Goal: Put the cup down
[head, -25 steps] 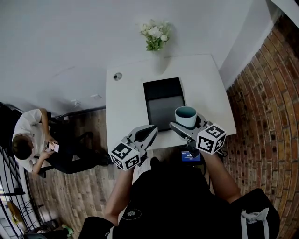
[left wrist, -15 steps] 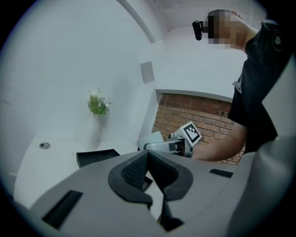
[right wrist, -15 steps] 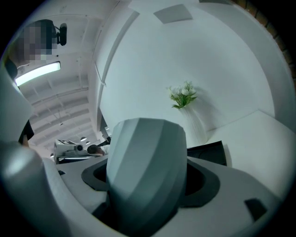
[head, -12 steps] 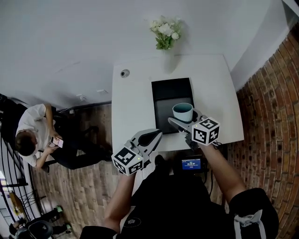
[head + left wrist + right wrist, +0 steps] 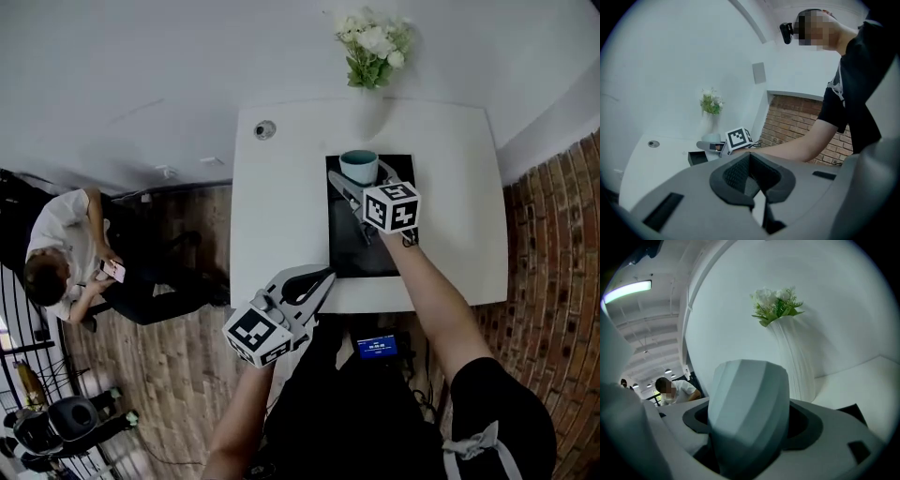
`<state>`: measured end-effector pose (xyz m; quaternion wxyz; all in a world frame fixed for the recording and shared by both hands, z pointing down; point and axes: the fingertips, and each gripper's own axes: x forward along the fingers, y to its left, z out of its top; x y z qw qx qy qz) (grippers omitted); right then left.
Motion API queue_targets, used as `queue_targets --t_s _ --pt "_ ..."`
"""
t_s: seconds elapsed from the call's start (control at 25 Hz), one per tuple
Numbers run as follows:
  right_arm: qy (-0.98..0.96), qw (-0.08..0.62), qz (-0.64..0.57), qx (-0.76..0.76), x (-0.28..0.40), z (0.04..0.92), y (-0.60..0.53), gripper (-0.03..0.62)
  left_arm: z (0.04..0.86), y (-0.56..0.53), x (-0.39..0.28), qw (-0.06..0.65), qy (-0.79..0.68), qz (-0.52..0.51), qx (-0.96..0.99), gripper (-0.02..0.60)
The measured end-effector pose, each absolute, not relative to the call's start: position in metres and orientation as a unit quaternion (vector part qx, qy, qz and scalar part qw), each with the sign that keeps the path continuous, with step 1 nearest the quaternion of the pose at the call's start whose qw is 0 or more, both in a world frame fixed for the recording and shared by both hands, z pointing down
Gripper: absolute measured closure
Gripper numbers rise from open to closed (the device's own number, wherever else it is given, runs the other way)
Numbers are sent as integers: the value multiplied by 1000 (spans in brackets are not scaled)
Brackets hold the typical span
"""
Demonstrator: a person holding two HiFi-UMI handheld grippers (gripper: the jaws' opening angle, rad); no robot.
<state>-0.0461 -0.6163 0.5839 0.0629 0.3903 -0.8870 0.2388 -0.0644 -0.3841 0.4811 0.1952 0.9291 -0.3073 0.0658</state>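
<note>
A pale teal faceted cup [image 5: 359,166] [image 5: 747,413] sits between the jaws of my right gripper [image 5: 362,180], which is shut on it. The cup is upright over the far end of a black tray [image 5: 349,246] on the white table [image 5: 277,216]. Whether the cup's base touches the tray I cannot tell. In the left gripper view the cup [image 5: 711,138] shows beside the right gripper's marker cube [image 5: 739,138]. My left gripper [image 5: 314,284] [image 5: 757,191] hangs shut and empty off the table's near edge.
A white ribbed vase with flowers [image 5: 373,47] [image 5: 790,357] stands at the table's far edge, just behind the cup. A small round fitting [image 5: 265,129] lies at the far left corner. A person sits at left [image 5: 66,258]. Brick wall [image 5: 562,281] at right.
My right gripper has carried the cup from the table's near edge to over the far end of the black tray. The left gripper has stayed shut near the front edge.
</note>
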Motion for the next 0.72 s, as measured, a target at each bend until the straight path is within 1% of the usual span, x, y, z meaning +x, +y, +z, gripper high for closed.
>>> queue_targets --t_s 0.36,0.48,0.6,0.72 --pt "-875 84 158 450 -70 594 -672 189 488 -392 -93 214 -332 62 917 575" --pt "-880 86 120 451 -76 594 -673 189 491 -391 -99 219 -337 62 914 575" --pt "-885 89 106 444 -77 597 -669 189 493 -391 -100 223 -337 60 913 575" --pt "-891 106 89 432 -76 597 -661 189 494 -393 -95 222 -331 59 915 575"
